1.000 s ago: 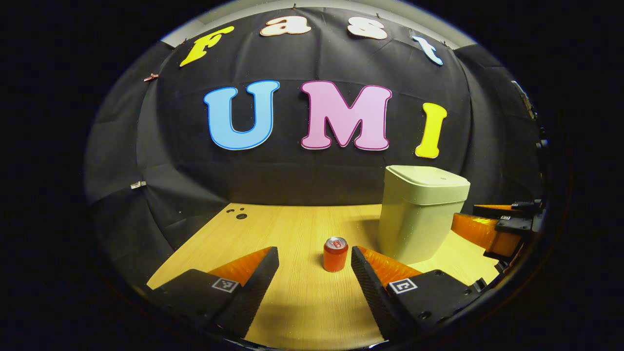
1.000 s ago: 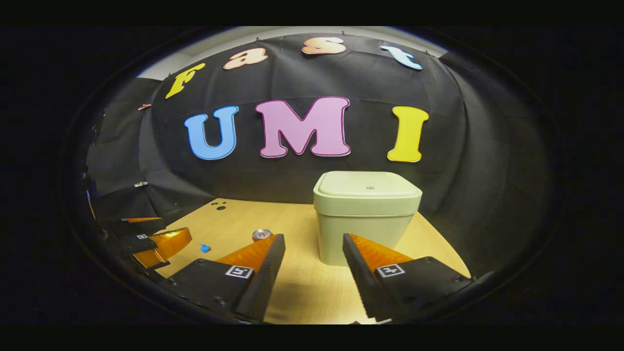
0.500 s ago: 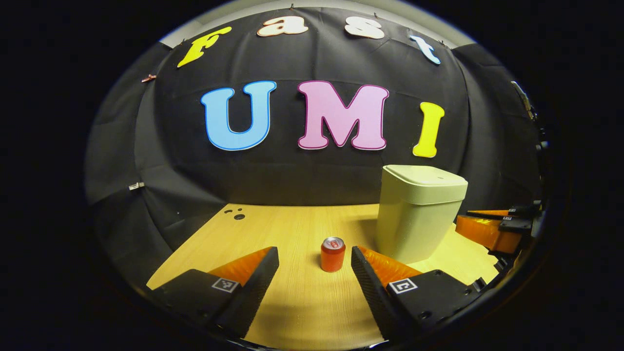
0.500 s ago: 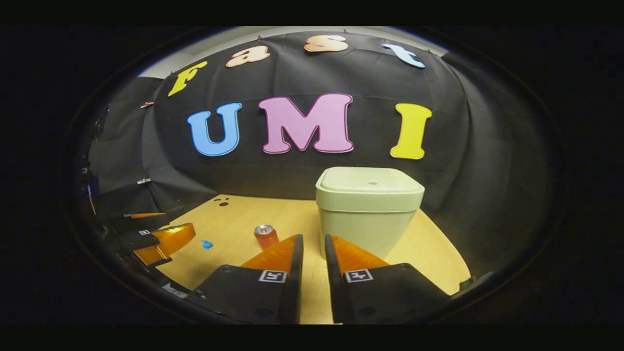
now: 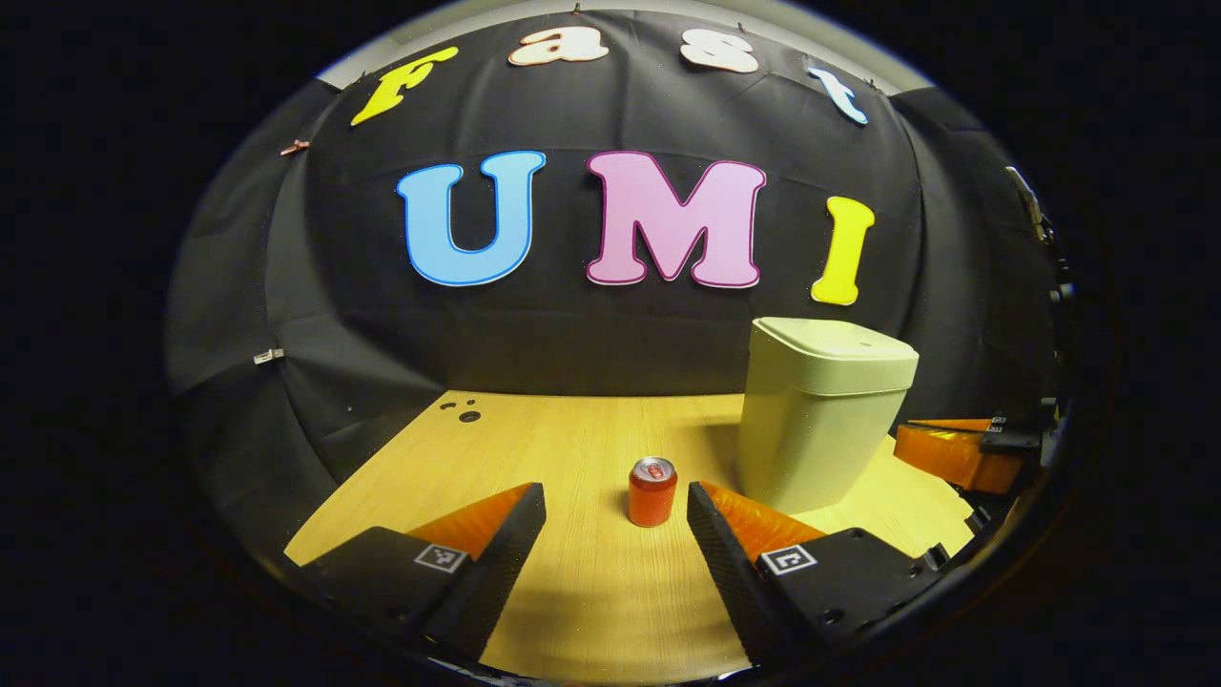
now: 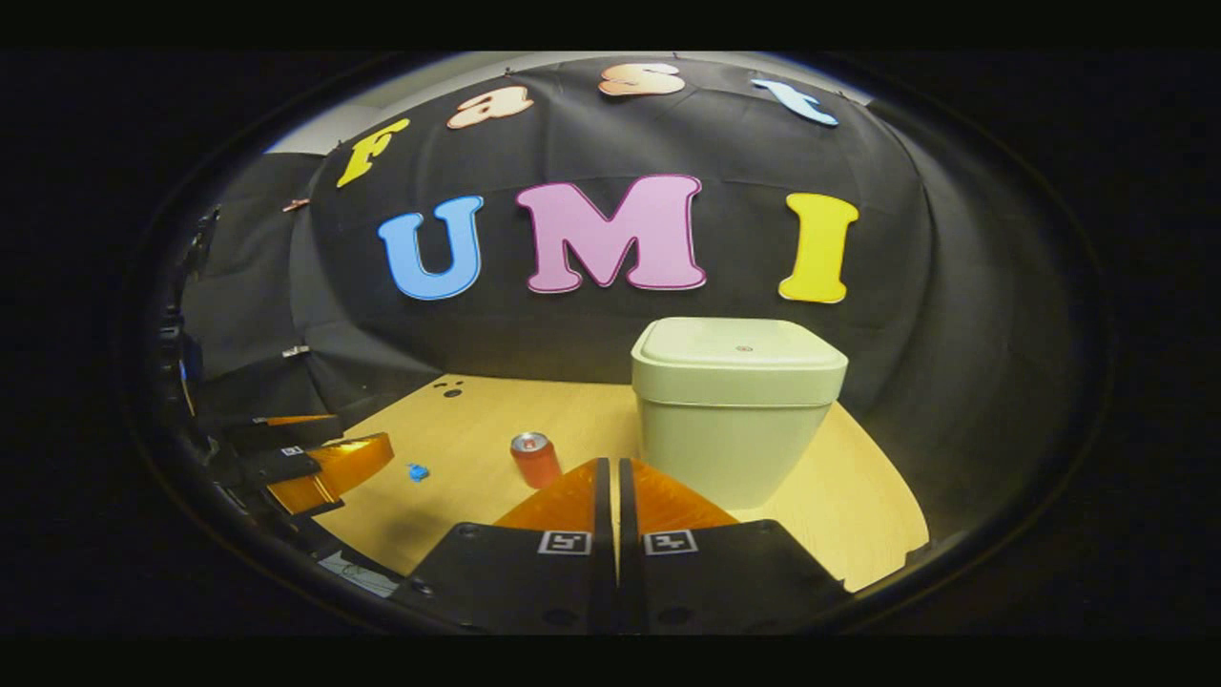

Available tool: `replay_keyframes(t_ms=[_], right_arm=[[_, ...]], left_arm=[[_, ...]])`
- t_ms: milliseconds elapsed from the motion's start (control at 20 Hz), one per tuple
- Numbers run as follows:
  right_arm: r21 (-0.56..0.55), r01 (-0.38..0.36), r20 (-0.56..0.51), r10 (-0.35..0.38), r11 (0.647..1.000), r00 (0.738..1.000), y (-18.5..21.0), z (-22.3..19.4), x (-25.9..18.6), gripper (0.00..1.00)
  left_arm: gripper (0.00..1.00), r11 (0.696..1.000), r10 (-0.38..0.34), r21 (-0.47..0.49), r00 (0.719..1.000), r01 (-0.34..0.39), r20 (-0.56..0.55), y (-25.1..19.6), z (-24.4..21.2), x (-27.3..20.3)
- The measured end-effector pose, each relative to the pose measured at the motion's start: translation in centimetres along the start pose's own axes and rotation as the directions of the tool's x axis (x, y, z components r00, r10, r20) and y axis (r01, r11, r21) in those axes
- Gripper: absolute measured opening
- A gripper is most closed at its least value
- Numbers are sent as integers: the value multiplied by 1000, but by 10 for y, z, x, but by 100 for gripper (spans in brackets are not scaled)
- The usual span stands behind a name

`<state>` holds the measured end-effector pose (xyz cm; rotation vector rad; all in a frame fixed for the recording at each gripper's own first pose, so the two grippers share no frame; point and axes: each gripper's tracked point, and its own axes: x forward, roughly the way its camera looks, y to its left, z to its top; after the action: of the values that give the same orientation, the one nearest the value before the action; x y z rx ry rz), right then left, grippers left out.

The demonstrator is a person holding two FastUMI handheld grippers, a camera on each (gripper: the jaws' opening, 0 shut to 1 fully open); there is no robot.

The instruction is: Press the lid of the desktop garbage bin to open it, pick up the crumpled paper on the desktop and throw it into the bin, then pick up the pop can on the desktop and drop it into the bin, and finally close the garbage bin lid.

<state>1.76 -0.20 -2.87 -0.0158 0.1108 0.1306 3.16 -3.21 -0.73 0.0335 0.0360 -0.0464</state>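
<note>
left gripper (image 5: pixel 615 496): our fingers apart, pop can (image 5: pixel 652 491) upright just beyond | right gripper (image 6: pixel 610 472): our fingers together, empty | bin (image 6: pixel 737 405): lid down on worktop (image 6: pixel 458 448)

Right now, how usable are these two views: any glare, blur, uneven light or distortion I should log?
Left gripper view: sharp, strong fisheye bending of the table edge; light pools in front of the can, and the bin shades the table to its left. Right gripper view: softer and dimmer, edges fall dark; bin and can still legible. No harsh glare in either.
</note>
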Motion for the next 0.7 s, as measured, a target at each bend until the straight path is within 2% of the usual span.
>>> replay_keyframes(t_ms=[50,150,300,350,400,500,550,600,700], right_arm=[[21,-34,-9,34,999,999,6,-3,-2,5],[29,-49,-30,50,998,998,8,-6,-1,5],[6,-31,-20,31,999,999,1,0,2,5],[13,-27,-23,28,1000,999,0,-1,3,0],[22,-24,-29,24,999,999,-1,0,5,5],[19,-22,-25,22,1000,999,0,7,6,5],[11,-18,-22,18,1000,1000,-1,10,8,0],[2,-13,-19,13,1000,1000,-2,14,9,5],[-13,2,-12,-2,1000,1000,-7,25,11,5]], left_arm=[[95,1000,0,0,1000,0,-2,-1,0,-1],[96,1000,2,2,1000,-2,-4,0,-1,-1],[96,1000,7,0,1000,-7,-9,1,-3,-2],[96,1000,8,0,1000,-8,-12,1,-4,-3],[96,1000,8,0,1000,-8,-15,1,-4,-3],[96,1000,7,1,1000,-7,-20,0,-6,-4],[96,1000,5,2,1000,-5,-21,0,-6,-4],[96,1000,5,4,1000,-5,-22,1,-6,-3],[96,1000,8,6,1000,-8,-27,2,-6,-1]])
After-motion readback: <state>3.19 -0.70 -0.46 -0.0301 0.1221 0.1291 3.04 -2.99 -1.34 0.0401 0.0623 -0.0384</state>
